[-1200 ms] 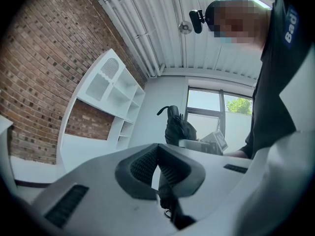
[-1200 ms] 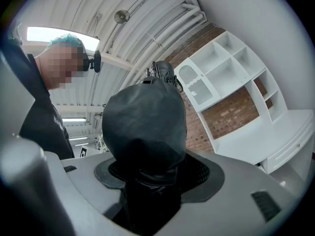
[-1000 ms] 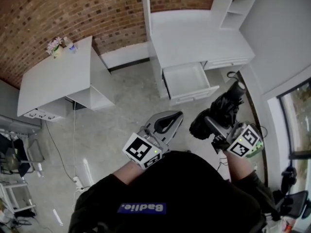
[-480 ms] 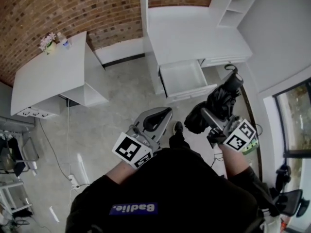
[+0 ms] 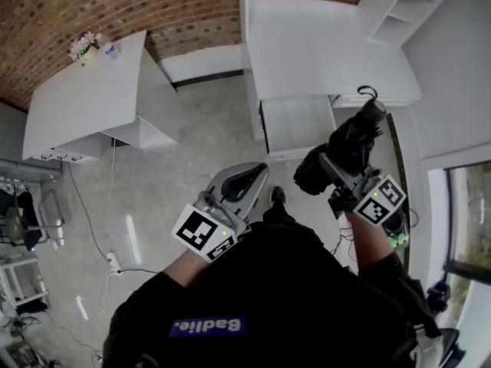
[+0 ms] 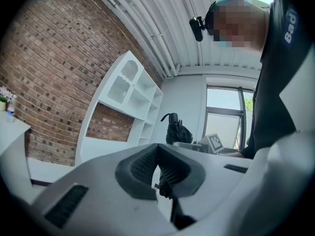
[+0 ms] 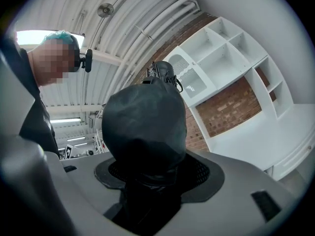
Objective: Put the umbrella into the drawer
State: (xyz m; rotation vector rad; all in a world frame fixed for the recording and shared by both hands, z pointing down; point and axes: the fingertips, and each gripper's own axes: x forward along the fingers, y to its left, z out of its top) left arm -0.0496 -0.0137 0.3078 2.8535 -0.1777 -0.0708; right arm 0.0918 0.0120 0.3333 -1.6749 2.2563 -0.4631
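A folded black umbrella with a wrist strap at its far end is clamped in my right gripper, which is shut on its thick end. In the right gripper view the umbrella fills the jaws and points up and away. It hangs above the floor just right of the open white drawer, which looks empty. My left gripper is held lower left of the drawer, shut with nothing in it. In the left gripper view its pads meet, and the umbrella shows beyond them.
The drawer belongs to a white desk with shelves against a brick wall. A separate white table with a small flower pot stands at the left. Cables lie on the pale floor. A window is at the right.
The person has stepped closer to the desk, so the drawer now lies nearer the grippers. The umbrella stays clamped in the right gripper; the left gripper stays shut.
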